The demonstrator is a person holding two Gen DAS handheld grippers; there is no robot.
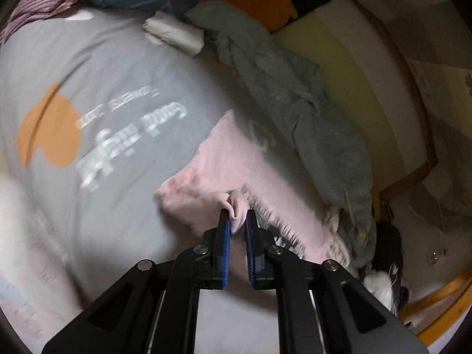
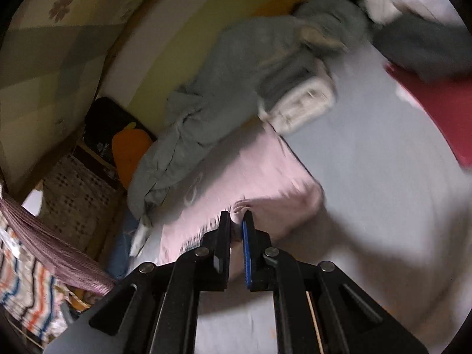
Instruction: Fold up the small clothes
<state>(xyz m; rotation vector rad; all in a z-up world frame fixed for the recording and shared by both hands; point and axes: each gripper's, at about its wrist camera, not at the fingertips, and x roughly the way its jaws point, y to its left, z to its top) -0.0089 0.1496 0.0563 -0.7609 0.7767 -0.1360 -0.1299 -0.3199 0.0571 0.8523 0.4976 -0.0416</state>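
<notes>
Left claw [image 1: 238,215]: closed on a bunched fold of the pink garment [image 1: 236,159], which is pinched between the blue pads at lower centre of the left wrist frame. From the grip the garment spreads toward the upper middle of the frame, over a grey bed cover [image 1: 118,67] carrying white lettering and an orange patch [image 1: 50,126]. The picture is blurred, so the lettering cannot be read.

Right claw [image 2: 236,216]: closed on another fold of the same pink garment [image 2: 250,162], gripped at lower centre of the right wrist frame. A fringed or ribbed hem runs along the garment's lower left edge, just left of the claw.

Surroundings, left wrist view: a crumpled grey-green garment [image 1: 295,97] lies along the pink garment's right side, touching it. A rolled white item [image 1: 174,32] sits at upper centre. A pink checked cloth [image 1: 44,3] occupies the upper left.

Surroundings, right wrist view: the grey-green garment [image 2: 221,88] lies above and left of the pink one. A red item [image 2: 436,109] shows at the right edge; striped fabric [image 2: 26,289] at lower left.
</notes>
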